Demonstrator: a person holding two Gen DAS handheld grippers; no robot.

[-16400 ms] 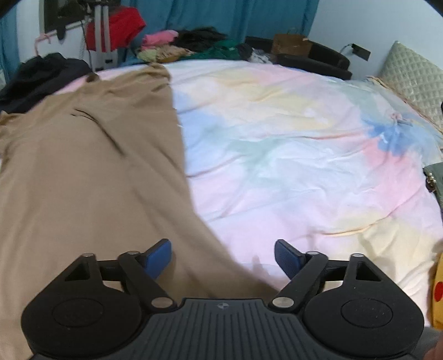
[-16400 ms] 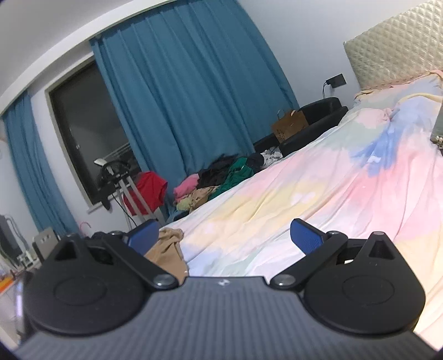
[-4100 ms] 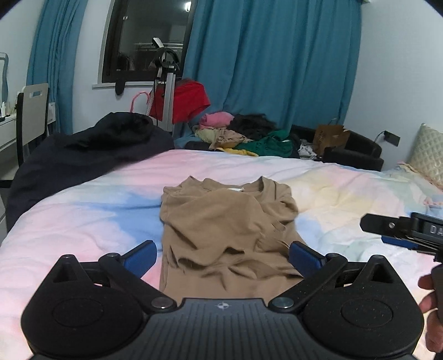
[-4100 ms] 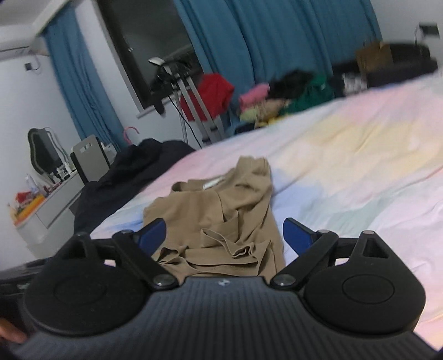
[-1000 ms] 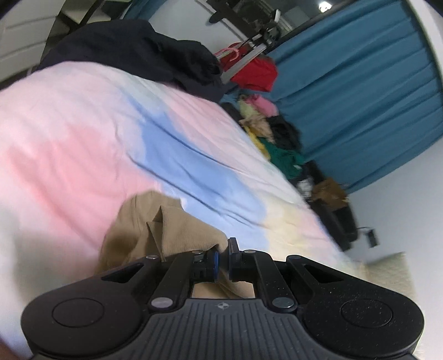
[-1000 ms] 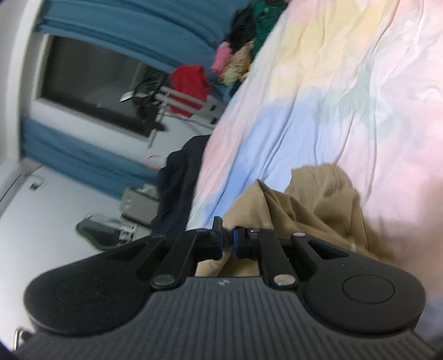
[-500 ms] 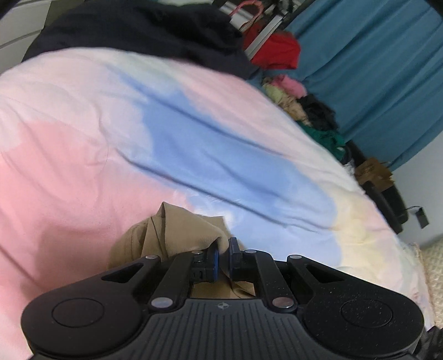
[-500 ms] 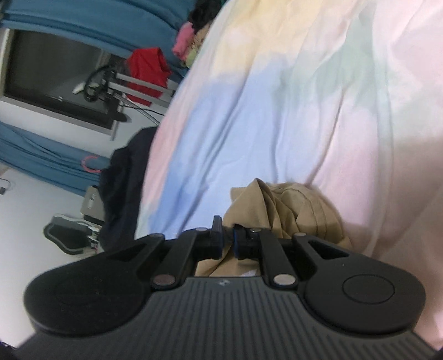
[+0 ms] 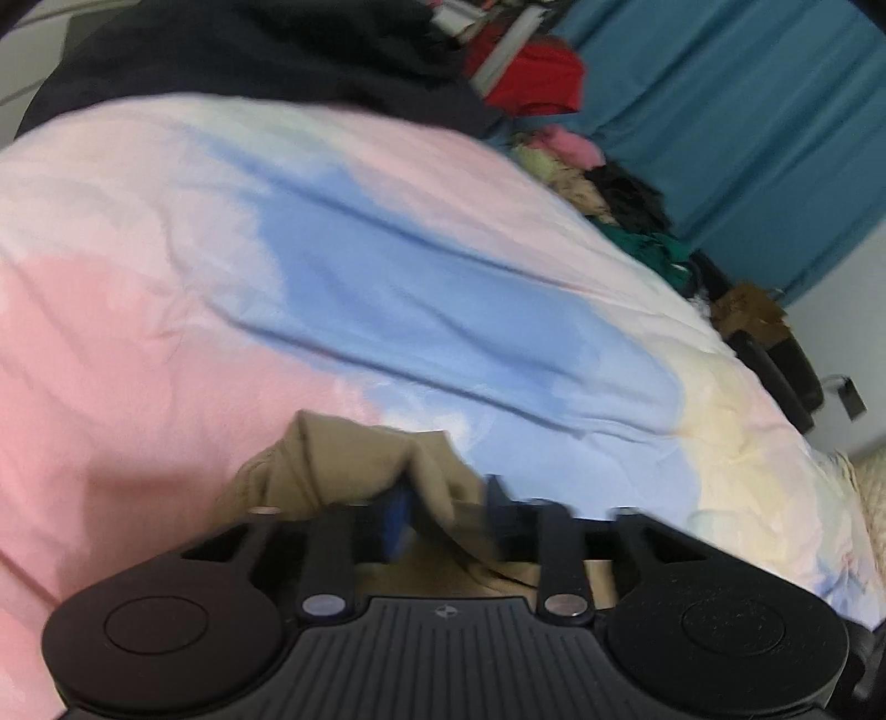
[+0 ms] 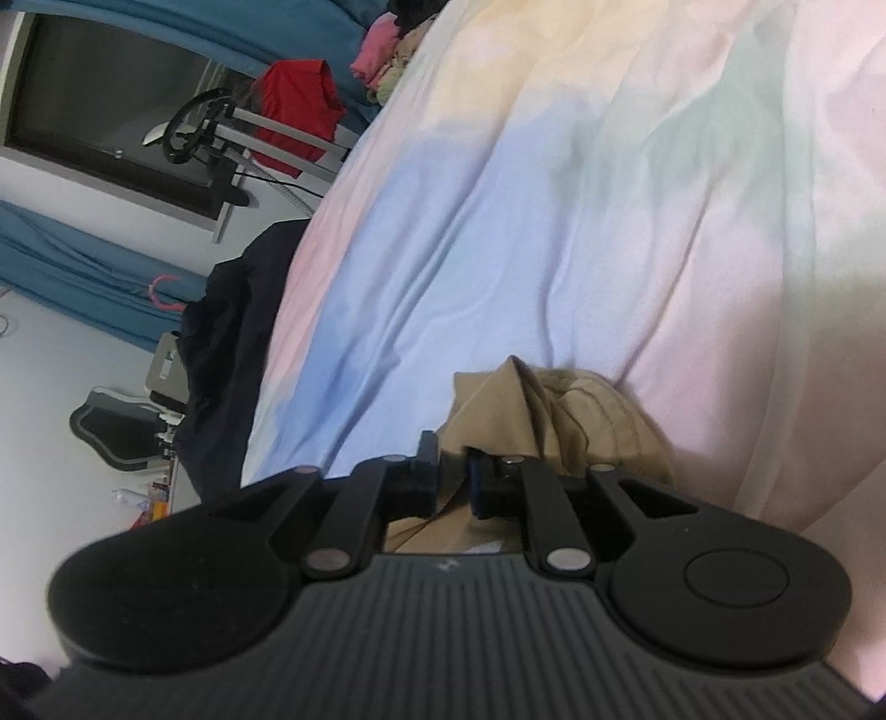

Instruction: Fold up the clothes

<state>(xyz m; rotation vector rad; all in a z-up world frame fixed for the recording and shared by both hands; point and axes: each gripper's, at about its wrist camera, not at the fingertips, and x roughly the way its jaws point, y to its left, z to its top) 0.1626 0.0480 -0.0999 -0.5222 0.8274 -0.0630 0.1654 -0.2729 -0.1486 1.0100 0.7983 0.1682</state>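
Observation:
A tan shirt [image 9: 343, 459] lies bunched on the pastel bedsheet [image 9: 443, 299], right in front of both grippers. My left gripper [image 9: 447, 515] is low over it and its jaws are opening; a fold of tan cloth still stands between the blurred fingers [image 9: 396, 520]. In the right wrist view the same tan shirt [image 10: 554, 410] is heaped just past my right gripper [image 10: 451, 476]. Its jaws are opening too, with a narrow gap and a strip of cloth loose between the pads. The rest of the shirt is hidden under the gripper bodies.
A dark garment [image 9: 249, 50] is piled at the bed's far edge. Beyond it are a red garment on a rack [image 9: 531, 77], a heap of mixed clothes [image 9: 609, 194] and blue curtains [image 9: 747, 111]. A desk and chair [image 10: 160, 376] stand beside the bed.
Both grippers, shut on the tan shirt a second ago, came down onto the bed with it. Their jaws have now parted, and the cloth sits slack between them.

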